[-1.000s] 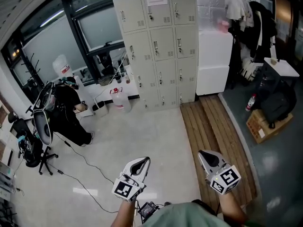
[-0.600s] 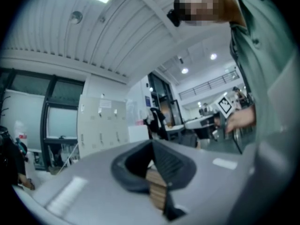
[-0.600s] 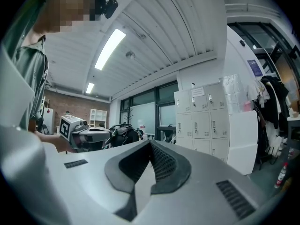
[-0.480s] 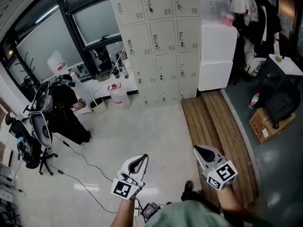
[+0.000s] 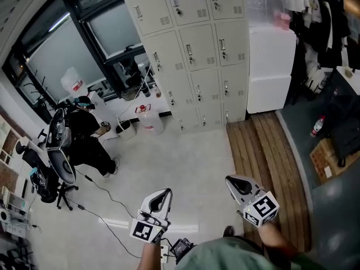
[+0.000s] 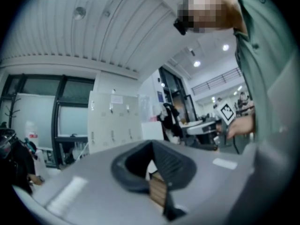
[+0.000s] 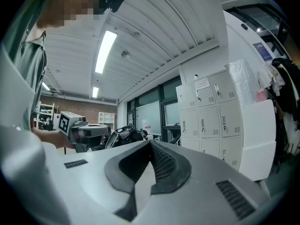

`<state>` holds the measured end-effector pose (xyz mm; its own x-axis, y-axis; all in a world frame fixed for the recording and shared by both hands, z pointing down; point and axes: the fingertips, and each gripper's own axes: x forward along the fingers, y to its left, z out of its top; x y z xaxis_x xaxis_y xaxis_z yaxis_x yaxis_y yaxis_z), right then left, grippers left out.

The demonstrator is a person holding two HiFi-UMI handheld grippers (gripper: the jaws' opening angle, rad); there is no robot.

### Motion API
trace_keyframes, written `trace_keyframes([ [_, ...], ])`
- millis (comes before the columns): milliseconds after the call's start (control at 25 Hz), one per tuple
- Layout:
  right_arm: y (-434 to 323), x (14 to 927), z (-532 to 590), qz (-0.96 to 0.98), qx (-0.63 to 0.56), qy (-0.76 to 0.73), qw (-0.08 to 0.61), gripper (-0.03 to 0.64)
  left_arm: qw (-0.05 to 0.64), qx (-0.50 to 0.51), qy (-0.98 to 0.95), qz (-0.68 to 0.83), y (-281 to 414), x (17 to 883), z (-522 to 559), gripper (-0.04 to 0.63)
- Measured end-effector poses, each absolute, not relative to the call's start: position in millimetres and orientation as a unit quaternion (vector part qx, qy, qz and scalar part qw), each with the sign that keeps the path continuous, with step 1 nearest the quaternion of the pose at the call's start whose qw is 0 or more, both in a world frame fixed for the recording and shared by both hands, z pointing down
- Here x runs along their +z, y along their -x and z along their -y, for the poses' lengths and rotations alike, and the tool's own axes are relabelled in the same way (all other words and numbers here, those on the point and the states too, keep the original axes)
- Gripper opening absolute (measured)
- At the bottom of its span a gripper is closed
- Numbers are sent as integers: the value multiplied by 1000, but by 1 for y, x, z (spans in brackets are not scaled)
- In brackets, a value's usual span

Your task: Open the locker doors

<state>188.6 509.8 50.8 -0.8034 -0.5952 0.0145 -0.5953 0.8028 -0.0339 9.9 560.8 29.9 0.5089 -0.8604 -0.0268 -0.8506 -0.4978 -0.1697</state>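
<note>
The beige lockers (image 5: 191,49) stand against the far wall, three columns wide, every door closed. They also show small in the left gripper view as lockers (image 6: 112,125) and in the right gripper view as lockers (image 7: 211,111). My left gripper (image 5: 164,193) and right gripper (image 5: 230,180) are held level over the pale floor, side by side, well short of the lockers. Both are shut with nothing between the jaws, as the left gripper (image 6: 152,144) and right gripper (image 7: 151,143) show in their own views.
A person in black (image 5: 87,136) sits at the left by an office chair (image 5: 59,165). A water jug (image 5: 147,120) stands beside the lockers. A white cabinet (image 5: 270,66) flanks them on the right. Wooden decking (image 5: 264,151), a cardboard box (image 5: 332,159) and a floor cable (image 5: 107,201) lie nearby.
The lockers have grown larger and shifted right in the head view as I come closer. Both grippers have moved forward with me and stay shut.
</note>
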Motion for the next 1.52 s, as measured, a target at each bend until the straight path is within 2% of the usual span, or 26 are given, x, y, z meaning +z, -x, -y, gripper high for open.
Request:
trace_keyframes([
  [480,-201,75,-414,950,49,-308,2,-3,75,-48,865,-493,-28,37,-463,2],
  [760,-181,79,-343,941,46,-334,10,-3,74,-32,874,-480,-2,45,-382,2],
  [1120,-109,53,-247,934,8,-356,13,-3,77,-29,884,-460,59,52,-280,2],
  [1520,-75,69,-159,939,17,-341,31,-3,69,-33,881,-468,87,65,-189,2],
])
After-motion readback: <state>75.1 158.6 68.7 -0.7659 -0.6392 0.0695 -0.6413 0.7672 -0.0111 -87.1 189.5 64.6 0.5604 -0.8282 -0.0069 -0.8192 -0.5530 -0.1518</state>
